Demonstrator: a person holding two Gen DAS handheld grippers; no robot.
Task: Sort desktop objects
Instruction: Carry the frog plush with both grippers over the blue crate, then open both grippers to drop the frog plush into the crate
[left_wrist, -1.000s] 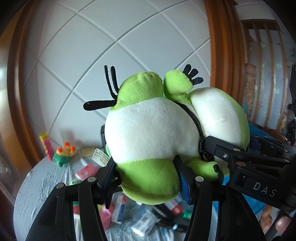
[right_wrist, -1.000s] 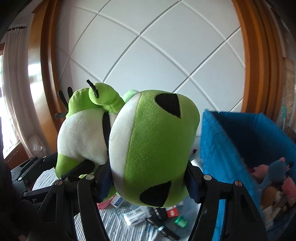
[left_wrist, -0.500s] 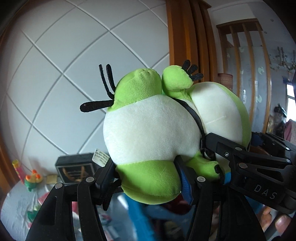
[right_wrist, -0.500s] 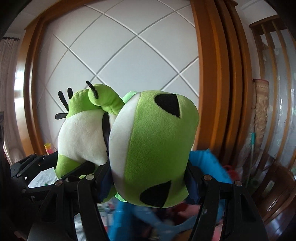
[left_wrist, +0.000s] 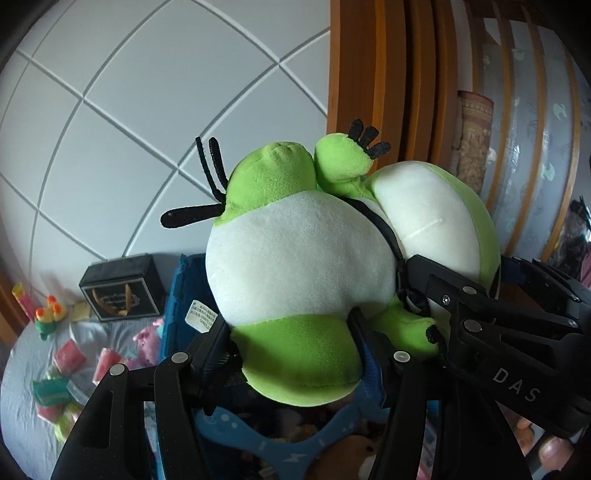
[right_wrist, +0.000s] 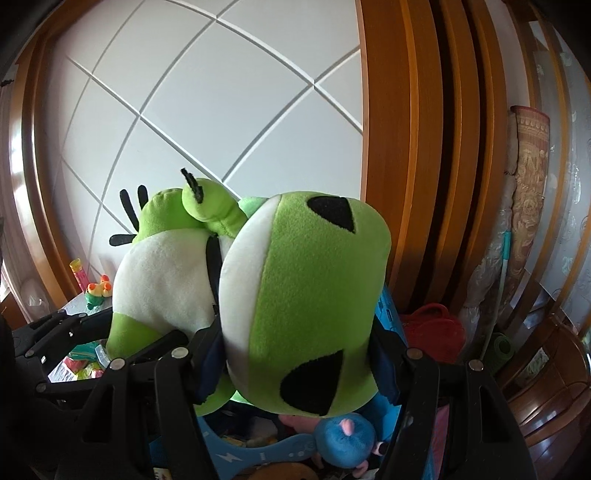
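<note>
**Green frog plush, held over the blue bin**

Item: green-and-white frog plush (left_wrist: 295, 258), carried in the air by both grippers. The left gripper (left_wrist: 291, 339) clamps its lower body; the right gripper (right_wrist: 295, 354) clamps its head, pads pressed into the fabric on both sides. Below: blue bin (left_wrist: 173, 295) holding soft toys, among them a blue plush (right_wrist: 343, 439). Left: table (left_wrist: 22, 354) with small packets and a black box (left_wrist: 122, 291).

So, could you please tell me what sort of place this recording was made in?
Most likely a lived-in home, perhaps a living or dining room: a white panelled wall framed in orange wood trim, a rolled rug propped upright, and a cloth-covered table strewn with small toys.
</note>
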